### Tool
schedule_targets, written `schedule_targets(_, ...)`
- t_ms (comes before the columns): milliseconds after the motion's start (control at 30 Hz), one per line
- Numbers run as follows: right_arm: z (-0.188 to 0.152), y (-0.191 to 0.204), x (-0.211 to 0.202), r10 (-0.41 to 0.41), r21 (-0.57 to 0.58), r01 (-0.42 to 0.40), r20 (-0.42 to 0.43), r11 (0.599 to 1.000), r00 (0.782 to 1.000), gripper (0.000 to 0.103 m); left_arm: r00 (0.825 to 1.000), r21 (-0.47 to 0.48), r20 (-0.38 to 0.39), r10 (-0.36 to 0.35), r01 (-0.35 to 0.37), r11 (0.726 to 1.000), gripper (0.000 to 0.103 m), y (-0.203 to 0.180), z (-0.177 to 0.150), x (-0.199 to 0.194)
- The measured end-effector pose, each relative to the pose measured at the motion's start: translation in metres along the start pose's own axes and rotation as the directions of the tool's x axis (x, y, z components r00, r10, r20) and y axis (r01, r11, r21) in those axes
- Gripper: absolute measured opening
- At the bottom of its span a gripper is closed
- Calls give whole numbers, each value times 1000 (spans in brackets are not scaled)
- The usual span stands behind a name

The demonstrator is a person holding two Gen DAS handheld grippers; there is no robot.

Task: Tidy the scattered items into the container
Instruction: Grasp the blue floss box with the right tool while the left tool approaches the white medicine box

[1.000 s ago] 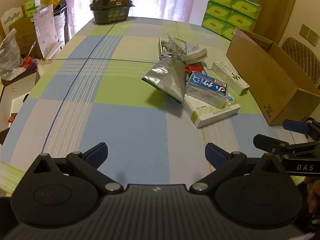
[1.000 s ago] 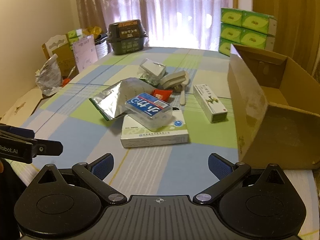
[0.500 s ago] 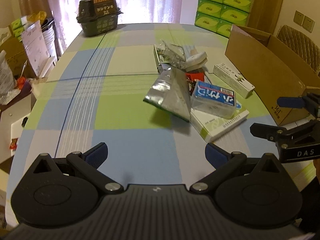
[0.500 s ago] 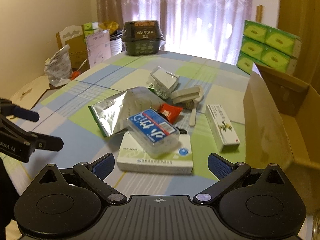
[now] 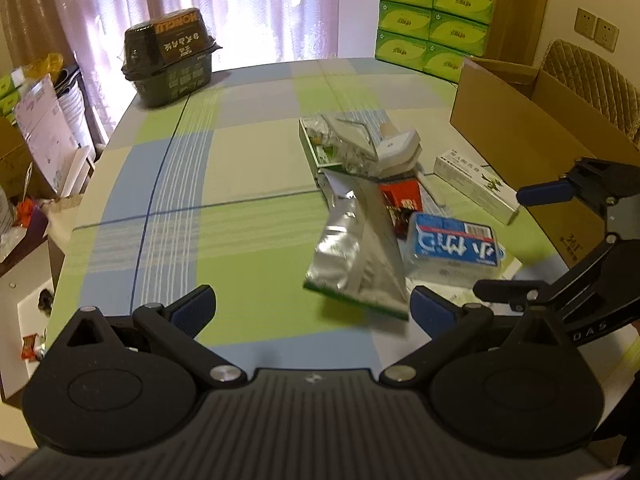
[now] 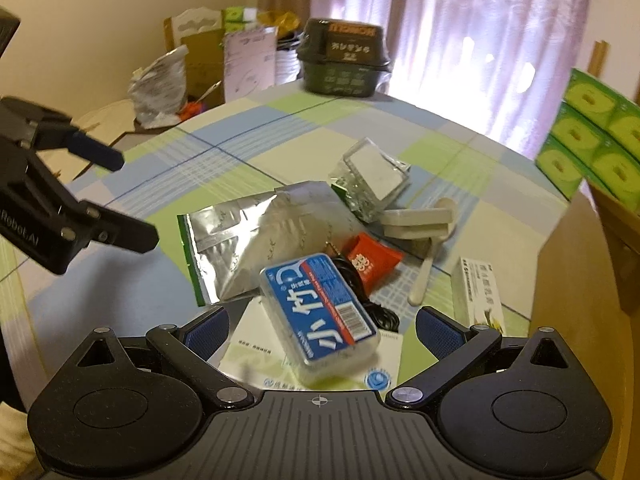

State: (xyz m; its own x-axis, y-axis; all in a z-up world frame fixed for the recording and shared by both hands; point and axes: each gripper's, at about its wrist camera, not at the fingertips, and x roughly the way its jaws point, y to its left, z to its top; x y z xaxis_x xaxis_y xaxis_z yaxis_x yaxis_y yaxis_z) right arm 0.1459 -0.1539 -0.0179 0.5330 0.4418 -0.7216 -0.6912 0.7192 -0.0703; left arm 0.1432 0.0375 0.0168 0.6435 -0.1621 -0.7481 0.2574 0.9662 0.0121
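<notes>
The blue-labelled plastic case (image 6: 320,314) is seen lying atop a flat white box (image 6: 316,368) on the surface (image 6: 224,152), framed between the spread, empty fingers of the right hand-held gripper (image 6: 322,330); the left hand-held gripper (image 5: 312,308) is likewise open and empty.

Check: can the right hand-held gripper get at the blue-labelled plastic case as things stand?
Probably yes. The right hand-held gripper is open, the blue-labelled plastic case lies on top of the pile between its fingers, nothing covering it.
</notes>
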Motion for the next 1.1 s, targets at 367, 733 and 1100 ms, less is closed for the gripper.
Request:
schedule_targets(367,4,-8,29,63,-68,-67,-55,995,996,103,1000,5,-16,-21,21,1000,102,3,1,23)
schedule_targets(733,5,-13,48,102,-54,-109,-107,993,989,78,999,31,-15,-29,30,999,102,0,-7,25)
schedule_targets(1100,-16,-25,12,-9,134,25,-114,991,993,60,990,245,7,-138,132,961,102,-37,-4,11)
